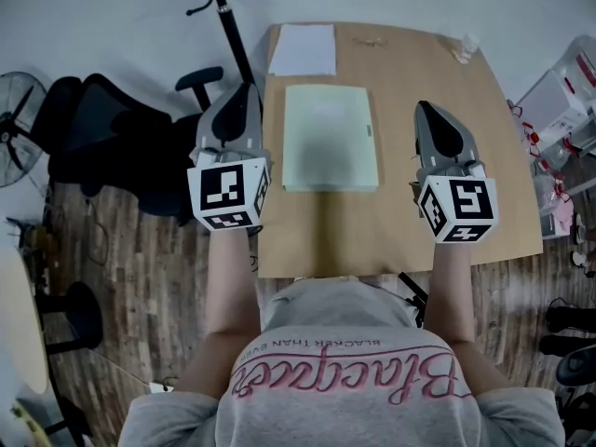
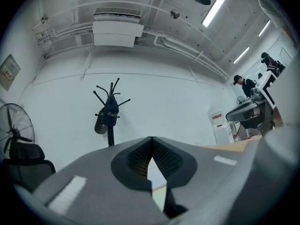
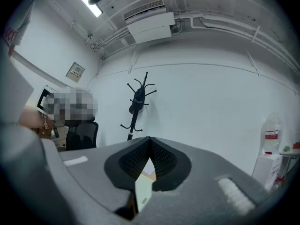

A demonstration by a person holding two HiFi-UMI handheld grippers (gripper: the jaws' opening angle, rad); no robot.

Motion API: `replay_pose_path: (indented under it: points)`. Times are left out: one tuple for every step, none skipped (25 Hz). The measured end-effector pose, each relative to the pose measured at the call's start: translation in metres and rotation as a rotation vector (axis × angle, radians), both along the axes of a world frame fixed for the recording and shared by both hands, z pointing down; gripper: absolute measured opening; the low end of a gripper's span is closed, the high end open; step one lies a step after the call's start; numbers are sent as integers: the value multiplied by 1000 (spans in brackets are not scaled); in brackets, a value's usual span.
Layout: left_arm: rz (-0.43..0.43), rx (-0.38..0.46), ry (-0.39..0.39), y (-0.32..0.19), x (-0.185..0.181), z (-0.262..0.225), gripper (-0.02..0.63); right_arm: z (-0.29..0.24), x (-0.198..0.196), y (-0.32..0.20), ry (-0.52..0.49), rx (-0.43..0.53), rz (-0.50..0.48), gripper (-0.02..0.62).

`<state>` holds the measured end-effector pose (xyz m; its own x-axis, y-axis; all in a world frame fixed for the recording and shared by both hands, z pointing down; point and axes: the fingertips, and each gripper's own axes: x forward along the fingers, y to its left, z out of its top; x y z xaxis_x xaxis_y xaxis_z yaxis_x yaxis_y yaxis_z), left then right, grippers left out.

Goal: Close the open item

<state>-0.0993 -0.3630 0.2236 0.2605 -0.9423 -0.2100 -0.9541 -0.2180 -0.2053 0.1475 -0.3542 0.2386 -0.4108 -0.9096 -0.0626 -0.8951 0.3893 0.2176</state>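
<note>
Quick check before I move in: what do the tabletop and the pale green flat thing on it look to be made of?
Tabletop: looks like brown board or a kraft-paper covering, matte; even tan colour, no visible grain or glare.
Pale green item: probably card or matte plastic, like a folder or thin case; flat, with crisp edges and a dull, even surface. I cannot tell which.
</note>
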Motion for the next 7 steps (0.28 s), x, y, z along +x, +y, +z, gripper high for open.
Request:
replay_pose_path:
  points:
    - [1,2,-3,0,1,-1,17,1,1,0,-1,-1,1,0]
    - [1,4,-7,0,2,-2,17,1,1,0,-1,-1,1,0]
    - [2,5,-10,-1,2,-3,17,1,0,-1,-3,0,0,1]
    - [2,6,-13,-2,2,-4,17,1,0,-2,-4,1,0,2]
    - [2,6,-15,-3,2,-4,17,0,0,-3,-5,2,0,0]
    - [3,6,-17,-4,2,-5,17,0,0,-4,-5,4,0,0]
    - [3,5,-18,-5,3,-5,17,-1,0,-5,-6,6,1,0]
